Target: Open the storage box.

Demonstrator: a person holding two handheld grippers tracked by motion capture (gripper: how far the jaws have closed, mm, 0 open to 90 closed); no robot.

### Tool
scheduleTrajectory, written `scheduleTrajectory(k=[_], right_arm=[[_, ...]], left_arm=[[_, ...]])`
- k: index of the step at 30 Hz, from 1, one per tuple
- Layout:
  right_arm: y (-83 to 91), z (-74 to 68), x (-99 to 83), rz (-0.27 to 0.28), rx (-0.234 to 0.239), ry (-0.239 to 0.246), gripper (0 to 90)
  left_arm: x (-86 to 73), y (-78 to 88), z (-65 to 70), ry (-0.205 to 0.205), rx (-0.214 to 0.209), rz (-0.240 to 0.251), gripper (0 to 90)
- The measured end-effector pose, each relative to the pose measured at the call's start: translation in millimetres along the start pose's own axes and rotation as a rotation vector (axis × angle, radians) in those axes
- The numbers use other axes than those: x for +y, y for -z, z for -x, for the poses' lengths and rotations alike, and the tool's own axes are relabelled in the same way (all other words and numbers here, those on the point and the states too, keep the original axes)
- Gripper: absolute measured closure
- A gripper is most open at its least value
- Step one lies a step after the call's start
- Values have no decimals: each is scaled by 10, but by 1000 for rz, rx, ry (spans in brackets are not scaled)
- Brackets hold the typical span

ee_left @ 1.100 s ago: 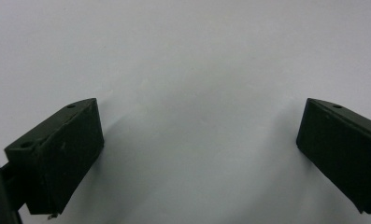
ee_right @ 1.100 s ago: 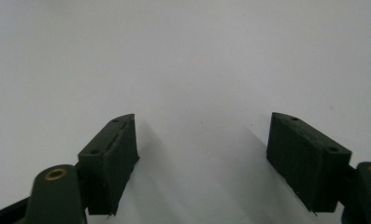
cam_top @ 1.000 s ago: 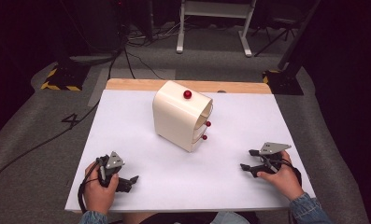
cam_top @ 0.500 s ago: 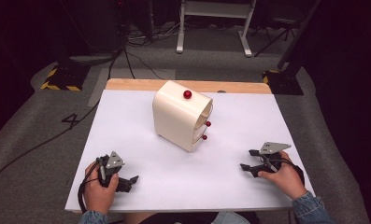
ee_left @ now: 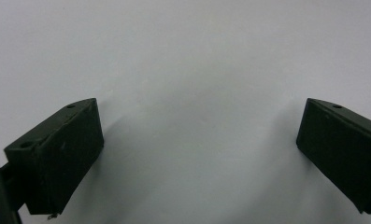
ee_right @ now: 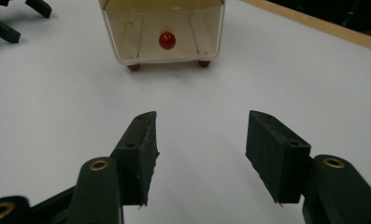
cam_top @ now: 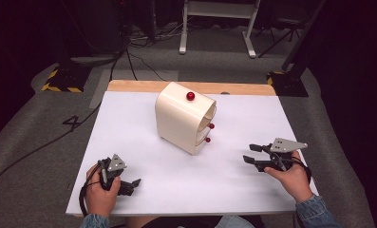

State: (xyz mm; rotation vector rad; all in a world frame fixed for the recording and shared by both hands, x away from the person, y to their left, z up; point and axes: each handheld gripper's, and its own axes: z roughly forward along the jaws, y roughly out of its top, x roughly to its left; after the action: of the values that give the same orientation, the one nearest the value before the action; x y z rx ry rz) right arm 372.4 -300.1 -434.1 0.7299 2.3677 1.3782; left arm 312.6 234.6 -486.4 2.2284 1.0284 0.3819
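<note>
My right gripper (cam_top: 250, 154) has lifted, jaws just narrowing on nothing, facing the cream box (cam_top: 183, 118) | left gripper (cam_top: 130, 185) idle; jaws apart

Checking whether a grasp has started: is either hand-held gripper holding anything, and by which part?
Nothing is held. The left hand-held gripper and the right hand-held gripper both stand open over bare table, apart from the cream box.
</note>
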Motion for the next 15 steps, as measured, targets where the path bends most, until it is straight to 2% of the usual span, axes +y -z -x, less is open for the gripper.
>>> scheduleTrajectory(k=[2, 3, 5, 8, 12, 15], right_arm=[[3, -18, 57, 0, 4, 5, 464], [5, -26, 107, 12, 4, -11, 488], [-12, -37, 164, 14, 27, -12, 503], [-42, -65, 279, 24, 23, 25, 500], [-98, -94, 386, 55, 37, 33, 505], [-182, -99, 455, 88, 72, 39, 516]], left_arm=[[1, 0, 0, 1, -1, 0, 9], [1, 0, -2, 1, -2, -2, 9], [1, 0, -2, 1, -3, -2, 9], [1, 1, -2, -1, -2, -1, 9], [0, 0, -1, -1, -2, 0, 10], [-3, -1, 3, 1, -1, 3, 10]])
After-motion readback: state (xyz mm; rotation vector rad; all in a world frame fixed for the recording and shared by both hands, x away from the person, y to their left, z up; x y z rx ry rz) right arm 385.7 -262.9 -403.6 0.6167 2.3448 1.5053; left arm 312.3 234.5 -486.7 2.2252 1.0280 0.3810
